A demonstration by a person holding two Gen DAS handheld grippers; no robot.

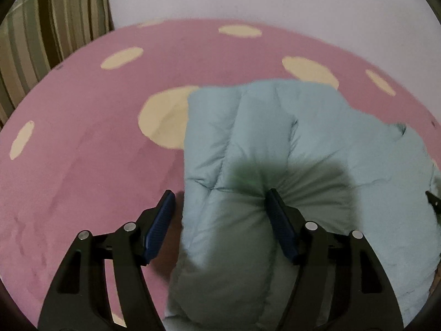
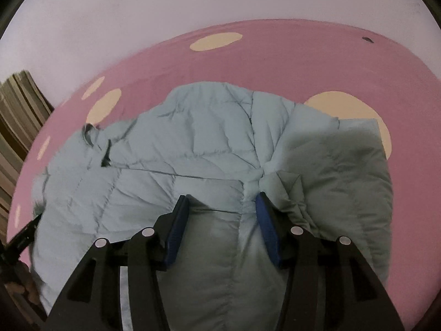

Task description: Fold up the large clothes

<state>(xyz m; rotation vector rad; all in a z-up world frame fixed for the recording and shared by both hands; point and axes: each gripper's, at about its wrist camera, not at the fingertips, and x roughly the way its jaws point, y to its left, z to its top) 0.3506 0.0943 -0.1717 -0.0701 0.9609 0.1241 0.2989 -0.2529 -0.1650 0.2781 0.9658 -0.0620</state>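
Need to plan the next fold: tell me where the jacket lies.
The light blue puffer jacket lies spread on the pink spotted rug, under both grippers.

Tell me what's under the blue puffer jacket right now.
The puffer jacket lies on a pink rug with cream spots. One large cream spot runs partly under its edge. Whatever else lies beneath the jacket is covered, so it cannot be seen.

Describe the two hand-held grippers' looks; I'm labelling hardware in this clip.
Both match. The left hand-held gripper and right hand-held gripper each have black angular linkage arms with cut-out slots, round silver pivot pins, and two flat fingers faced with ribbed dark blue pads. No cables, markings, sleeves or hands are visible in either wrist view.
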